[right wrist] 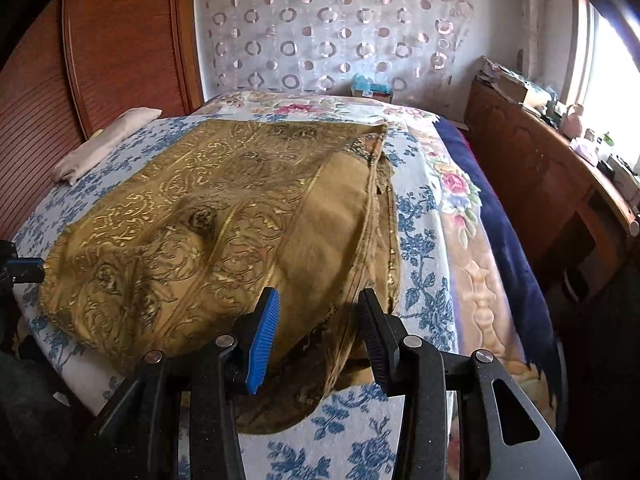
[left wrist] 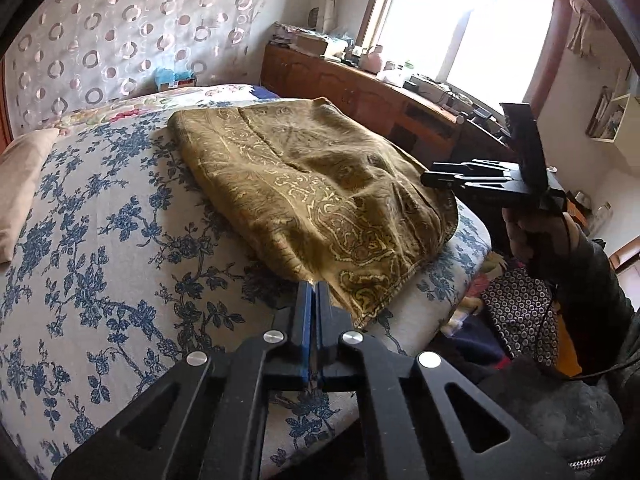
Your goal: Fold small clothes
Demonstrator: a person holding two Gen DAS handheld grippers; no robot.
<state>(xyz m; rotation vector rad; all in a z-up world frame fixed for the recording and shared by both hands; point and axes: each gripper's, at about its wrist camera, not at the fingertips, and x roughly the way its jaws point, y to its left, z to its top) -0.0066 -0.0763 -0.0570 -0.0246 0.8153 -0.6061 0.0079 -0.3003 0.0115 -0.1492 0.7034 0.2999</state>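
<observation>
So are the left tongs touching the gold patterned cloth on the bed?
Touching. In the left wrist view the left tongs are shut, tips meeting the near edge of the gold patterned cloth, no gap visible.

The left gripper (left wrist: 314, 286) is black with blue pads and shiny round screws. The right gripper (right wrist: 322, 312) looks the same. The sleeve (left wrist: 592, 276) is dark.

A home bedroom: floral-sheeted bed (left wrist: 100, 240), pillow (right wrist: 106, 142), cluttered wooden dresser (left wrist: 360, 92), sunlit window (left wrist: 480, 28)
</observation>
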